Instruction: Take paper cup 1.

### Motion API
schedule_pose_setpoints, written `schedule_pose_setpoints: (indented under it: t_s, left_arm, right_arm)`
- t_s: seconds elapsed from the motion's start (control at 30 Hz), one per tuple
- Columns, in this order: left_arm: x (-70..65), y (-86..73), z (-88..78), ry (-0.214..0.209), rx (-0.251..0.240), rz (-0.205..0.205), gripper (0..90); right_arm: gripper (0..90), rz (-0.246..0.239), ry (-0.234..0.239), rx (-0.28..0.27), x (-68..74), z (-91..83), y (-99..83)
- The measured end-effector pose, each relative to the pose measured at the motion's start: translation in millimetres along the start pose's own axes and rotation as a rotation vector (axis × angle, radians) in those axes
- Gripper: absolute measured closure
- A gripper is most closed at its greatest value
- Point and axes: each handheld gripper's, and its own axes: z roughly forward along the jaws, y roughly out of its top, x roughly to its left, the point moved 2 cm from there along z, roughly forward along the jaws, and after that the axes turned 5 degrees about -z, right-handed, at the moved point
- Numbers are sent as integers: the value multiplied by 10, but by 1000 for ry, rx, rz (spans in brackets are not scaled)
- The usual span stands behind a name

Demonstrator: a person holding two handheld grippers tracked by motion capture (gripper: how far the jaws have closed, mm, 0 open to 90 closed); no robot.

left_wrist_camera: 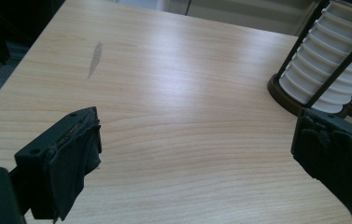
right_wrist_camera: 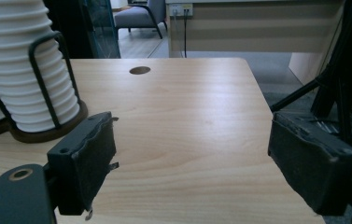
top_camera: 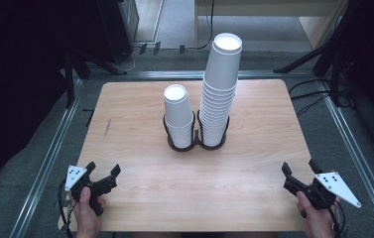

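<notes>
Two stacks of white paper cups stand in a black two-ring wire holder (top_camera: 194, 145) at the middle of the wooden table (top_camera: 140, 188). The short stack (top_camera: 178, 116) is on the left, the tall stack (top_camera: 219, 94) on the right. My left gripper (top_camera: 104, 168) rests near the front left corner, held by a hand, open with nothing between its jaws. My right gripper (top_camera: 299, 166) sits near the front right corner, also open and holding nothing. In the left gripper view, the gripper (left_wrist_camera: 197, 140) points at bare table with a cup stack (left_wrist_camera: 327, 70) at the upper right. In the right gripper view, the gripper (right_wrist_camera: 192, 135) faces the table with a cup stack (right_wrist_camera: 19, 70) at the left.
A grey smudge (left_wrist_camera: 95, 58) marks the table's left part, and a round hole (right_wrist_camera: 139, 70) sits near its far edge. Metal rails (top_camera: 55, 144) run along both sides of the table. Black stands and cables (top_camera: 323, 54) lie on the floor beyond.
</notes>
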Motion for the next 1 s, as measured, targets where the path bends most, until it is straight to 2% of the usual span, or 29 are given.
schedule_pose_setpoints:
  t_s: [0.03,0.17,0.23,0.3,0.33,0.37,0.4,0.43,0.5,0.53,0.57,0.63,0.67,0.73,0.87,0.93,1.0]
  left_arm:
    - [-61,37,-4,-9,-27,13,17]
    - [-191,92,23,-20,-92,49,17]
    - [-244,103,59,-12,-100,52,16]
    - [-271,105,78,-6,-102,53,17]
    - [-329,106,111,-32,-66,61,17]
    - [-362,107,125,-49,-50,60,17]
    - [-362,107,125,-49,-50,60,17]
    - [-441,118,146,-64,-43,66,17]
    - [-532,139,170,-64,-44,93,17]
    - [-532,139,170,-64,-44,93,16]
    - [-616,174,185,-83,-45,107,17]
    - [-698,217,198,-100,-53,114,17]
    - [-698,217,198,-100,-53,114,17]
    - [-836,270,224,-132,-62,131,16]
    - [-1027,304,275,-156,-66,149,17]
    - [-1070,309,290,-160,-64,155,17]
    - [-1190,324,332,-180,-63,162,17]
  right_arm:
    - [139,-15,35,-9,58,-21,94]
    - [134,-27,67,-16,131,-30,227]
    - [132,-26,78,-11,165,-24,290]
    - [132,-31,87,-12,199,-15,353]
    - [131,-36,91,-14,220,-11,387]
    - [132,-41,89,-13,245,-7,421]
    - [131,-49,89,-14,267,1,455]
    - [132,-47,90,-13,288,5,491]
    - [132,-36,97,-14,322,19,564]
    - [132,-29,104,-20,337,21,601]
    - [132,-23,111,-28,349,25,638]
    - [132,-21,119,-37,377,34,708]
    - [132,-21,119,-37,377,34,708]
    - [132,-15,130,-50,420,46,805]
    - [131,-32,144,-76,494,53,931]
    - [132,-28,148,-81,517,57,961]
    - [131,-17,173,-95,581,72,1052]
